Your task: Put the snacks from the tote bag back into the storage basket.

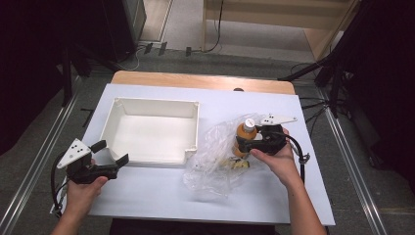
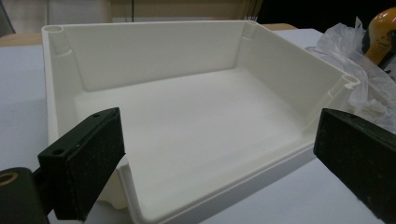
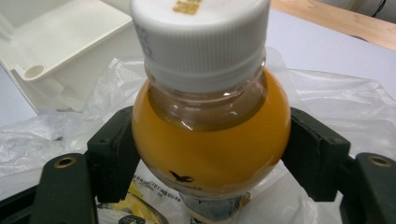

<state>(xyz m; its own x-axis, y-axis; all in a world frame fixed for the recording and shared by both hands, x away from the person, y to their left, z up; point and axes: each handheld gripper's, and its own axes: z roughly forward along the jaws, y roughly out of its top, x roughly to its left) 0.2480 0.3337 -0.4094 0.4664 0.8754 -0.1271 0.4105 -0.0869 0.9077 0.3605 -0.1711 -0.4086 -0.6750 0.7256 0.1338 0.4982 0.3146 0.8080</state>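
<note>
A small bottle point(image 1: 245, 131) of orange drink with a white cap stands upright on a crumpled clear plastic bag point(image 1: 213, 164) at the right of the table. My right gripper point(image 1: 243, 142) is shut on it: in the right gripper view the pads point(image 3: 119, 149) press on both sides of the bottle point(image 3: 205, 135) below its neck. My left gripper point(image 1: 112, 152) is open at the front left corner of a white tray point(image 1: 151, 102). In the left gripper view its jaws stand wide apart point(image 2: 217, 149), and between them lies the empty tray's point(image 2: 177, 126) near wall, untouched.
A yellow printed packet point(image 1: 238, 165) lies in the bag beside the bottle's base. The table is covered by a white sheet point(image 1: 161, 191), with a strip of bare wood point(image 1: 195, 80) at its far edge. Dark stands and cables surround the table on the floor.
</note>
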